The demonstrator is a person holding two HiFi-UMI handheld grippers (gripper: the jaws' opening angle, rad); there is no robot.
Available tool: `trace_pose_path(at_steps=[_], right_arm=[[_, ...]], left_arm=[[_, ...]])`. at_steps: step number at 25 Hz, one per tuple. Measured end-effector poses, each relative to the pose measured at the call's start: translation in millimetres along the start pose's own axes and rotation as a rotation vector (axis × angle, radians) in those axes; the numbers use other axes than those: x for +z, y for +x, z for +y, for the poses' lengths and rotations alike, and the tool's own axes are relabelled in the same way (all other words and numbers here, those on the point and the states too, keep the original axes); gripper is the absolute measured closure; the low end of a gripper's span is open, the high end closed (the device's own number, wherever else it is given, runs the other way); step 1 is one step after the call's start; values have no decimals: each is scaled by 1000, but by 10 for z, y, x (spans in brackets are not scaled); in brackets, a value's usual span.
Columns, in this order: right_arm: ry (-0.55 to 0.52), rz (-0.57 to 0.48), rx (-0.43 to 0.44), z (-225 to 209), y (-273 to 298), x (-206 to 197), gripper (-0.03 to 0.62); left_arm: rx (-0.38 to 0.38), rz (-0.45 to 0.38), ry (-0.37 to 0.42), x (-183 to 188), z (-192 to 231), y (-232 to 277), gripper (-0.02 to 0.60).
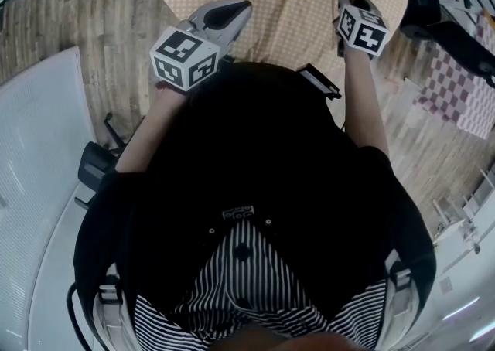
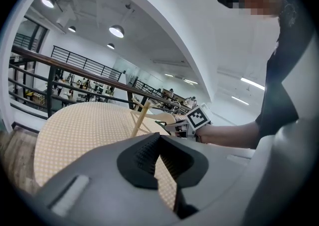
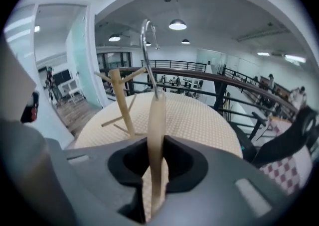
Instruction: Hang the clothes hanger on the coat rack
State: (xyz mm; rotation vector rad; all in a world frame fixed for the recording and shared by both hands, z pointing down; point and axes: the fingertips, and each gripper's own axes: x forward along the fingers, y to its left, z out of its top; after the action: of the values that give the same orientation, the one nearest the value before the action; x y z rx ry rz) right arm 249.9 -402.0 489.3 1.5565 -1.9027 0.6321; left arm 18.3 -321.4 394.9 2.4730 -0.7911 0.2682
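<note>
Right tongs (image 3: 155, 158) hold the clothes hanger (image 3: 155, 120) short of the coat rack (image 3: 122, 105).
They clench the wooden hanger edge-on, its metal hook (image 3: 147, 41) upright, with the rack standing left of it on the round tabletop (image 3: 199, 120). The left tongs (image 2: 159, 143) are closed and empty. Likely risk: the hanger swivels in this thin grip, so the hook misses a peg or topples the rack.

Wooden clothes hanger (image 3: 156, 120) held upright, apart from the coat rack (image 3: 121, 101)

The pale clothes hanger stands edge-on, clamped between the jaws of the right gripper (image 3: 155, 156), its metal hook (image 3: 147, 46) uppermost. The coat rack, an upright wooden pole with slanting pegs, stands on the round dotted table (image 3: 204, 120), left of the hanger.
</note>
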Motion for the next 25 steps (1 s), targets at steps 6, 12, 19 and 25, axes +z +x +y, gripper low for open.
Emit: trace_pose_path(at_steps=[6,12,19,25], right_arm=[[-299,128,-70,-81,414,75,534],[-348,175,-62,26,714,148,534],[-359,178,11,202,818,127,525],[-379,149,100,379,767,120,413]], left_arm=[[-11,9,2,-21,-40,72,578],[17,5,-7,-11,1,-29,578],[31,-2,-19,-3,55,-49,578],[5,9,-14,-29,24,-13,578]])
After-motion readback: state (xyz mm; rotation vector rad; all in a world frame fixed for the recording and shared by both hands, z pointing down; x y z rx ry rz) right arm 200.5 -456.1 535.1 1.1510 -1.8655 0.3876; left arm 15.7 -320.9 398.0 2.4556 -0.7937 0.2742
